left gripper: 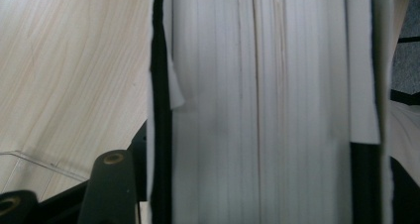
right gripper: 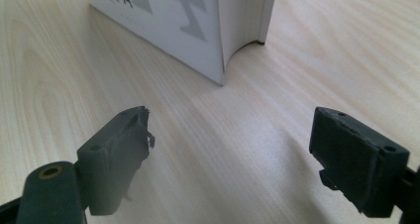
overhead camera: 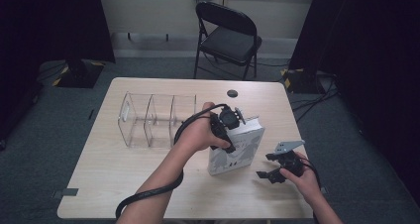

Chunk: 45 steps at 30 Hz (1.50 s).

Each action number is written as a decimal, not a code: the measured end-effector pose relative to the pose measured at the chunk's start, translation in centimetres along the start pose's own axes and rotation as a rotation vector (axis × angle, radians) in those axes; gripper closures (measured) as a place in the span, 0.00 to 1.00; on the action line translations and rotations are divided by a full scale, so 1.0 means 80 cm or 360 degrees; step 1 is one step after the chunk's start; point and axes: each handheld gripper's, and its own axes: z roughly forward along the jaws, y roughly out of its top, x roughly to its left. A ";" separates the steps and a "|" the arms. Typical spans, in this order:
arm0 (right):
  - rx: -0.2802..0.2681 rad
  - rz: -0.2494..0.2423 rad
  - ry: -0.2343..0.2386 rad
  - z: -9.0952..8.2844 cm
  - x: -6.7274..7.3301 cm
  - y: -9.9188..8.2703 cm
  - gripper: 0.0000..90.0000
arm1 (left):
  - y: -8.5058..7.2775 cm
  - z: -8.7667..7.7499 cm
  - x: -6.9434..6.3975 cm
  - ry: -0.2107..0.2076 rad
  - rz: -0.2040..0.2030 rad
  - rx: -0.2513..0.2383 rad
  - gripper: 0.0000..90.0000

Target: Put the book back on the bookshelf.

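A thick white book point(overhead camera: 237, 152) stands upright on the wooden table point(overhead camera: 148, 184), right of centre. My left gripper point(overhead camera: 236, 126) comes down on its top edge from above. In the left gripper view the book's pale page block point(left gripper: 262, 105) spans the whole gap, with a black jaw flush against each cover. My right gripper point(overhead camera: 270, 173) hangs low over the table to the right of the book, and its jaws stand wide apart with bare wood between them point(right gripper: 233, 149). The book's lower corner point(right gripper: 218, 45) shows just ahead of that gripper.
A clear plastic organizer point(overhead camera: 153, 117) with several compartments stands left of the book; its edge point(left gripper: 29, 159) shows in the left gripper view. A small black disc point(overhead camera: 232, 93) lies near the table's far edge. A black folding chair point(overhead camera: 228, 35) stands beyond the table.
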 end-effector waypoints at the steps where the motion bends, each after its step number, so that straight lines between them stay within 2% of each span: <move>1: 0.0008 0.0000 0.0000 0.001 0.001 -0.001 0.17 | 0.000 0.000 0.000 -0.0007 0.0002 0.0008 0.44; 4: 0.0009 -0.0001 -0.0015 0.005 0.003 -0.005 0.17 | 0.002 0.001 -0.001 0.0000 0.0016 0.0046 0.45; 6: 0.0001 0.0001 -0.0023 0.007 0.004 -0.007 0.17 | 0.003 0.004 -0.002 -0.0002 -0.0019 0.0054 0.42; 7: 0.0005 0.0002 -0.0030 0.007 0.005 -0.008 0.17 | 0.003 0.004 -0.001 -0.0011 -0.0012 0.0072 0.41; 8: 0.0006 -0.0007 -0.0041 0.008 0.006 -0.010 0.17 | 0.003 0.006 -0.001 -0.0016 -0.0039 0.0061 0.39; 9: 0.0014 -0.0009 -0.0053 0.009 0.007 -0.011 0.17 | 0.003 0.005 0.001 -0.0025 -0.0021 0.0079 0.39; 11: 0.0016 -0.0005 -0.0058 0.009 0.008 -0.015 0.17 | 0.002 0.006 0.002 -0.0059 -0.0071 0.0062 0.39; 15: -0.0011 -0.0004 -0.0082 0.007 0.008 -0.021 0.17 | 0.002 0.006 0.000 -0.0021 -0.0054 0.0072 0.37; 20: -0.0047 -0.0026 -0.0129 0.008 0.010 -0.027 0.16 | 0.001 0.007 -0.001 -0.0019 -0.0063 0.0031 0.34; 22: -0.0071 -0.0028 -0.0153 0.008 0.013 -0.030 0.16 | 0.000 0.006 0.000 -0.0025 -0.0033 0.0017 0.33; 24: -0.0094 -0.0022 -0.0165 0.009 0.014 -0.033 0.16 | -0.001 0.007 -0.001 -0.0026 -0.0049 0.0000 0.33; 28: -0.0132 -0.0022 -0.0176 0.009 0.014 -0.036 0.15 | 0.000 0.007 -0.001 -0.0026 -0.0038 0.0017 0.34; 32: -0.0131 -0.0021 -0.0183 0.009 0.015 -0.037 0.15 | 0.001 0.007 -0.004 -0.0020 -0.0019 0.0033 0.35; 33: -0.0132 -0.0021 -0.0185 0.009 0.015 -0.037 0.15 | 0.002 0.006 -0.004 -0.0011 0.0020 0.0049 0.35; 34: -0.0133 -0.0022 -0.0188 0.009 0.015 -0.037 0.15 | 0.002 0.008 -0.007 -0.0001 0.0006 0.0028 0.36; 36: -0.0132 -0.0015 -0.0191 0.009 0.016 -0.037 0.15 | 0.006 0.003 -0.004 0.0010 0.0045 0.0038 0.40; 38: -0.0133 -0.0015 -0.0193 0.009 0.016 -0.037 0.15 | 0.009 0.001 -0.006 0.0013 0.0025 0.0026 0.43; 40: -0.0133 -0.0015 -0.0194 0.009 0.016 -0.037 0.15 | 0.013 0.001 -0.008 -0.0003 0.0034 0.0021 0.42; 41: -0.0133 -0.0016 -0.0193 0.008 0.016 -0.037 0.15 | 0.015 0.002 -0.010 0.0005 0.0031 0.0025 0.42; 42: -0.0133 -0.0015 -0.0193 0.008 0.016 -0.037 0.15 | 0.017 0.004 -0.010 0.0015 0.0054 0.0018 0.42; 45: -0.0133 -0.0014 -0.0194 0.009 0.016 -0.037 0.15 | 0.022 0.010 -0.011 0.0004 0.0056 0.0019 0.41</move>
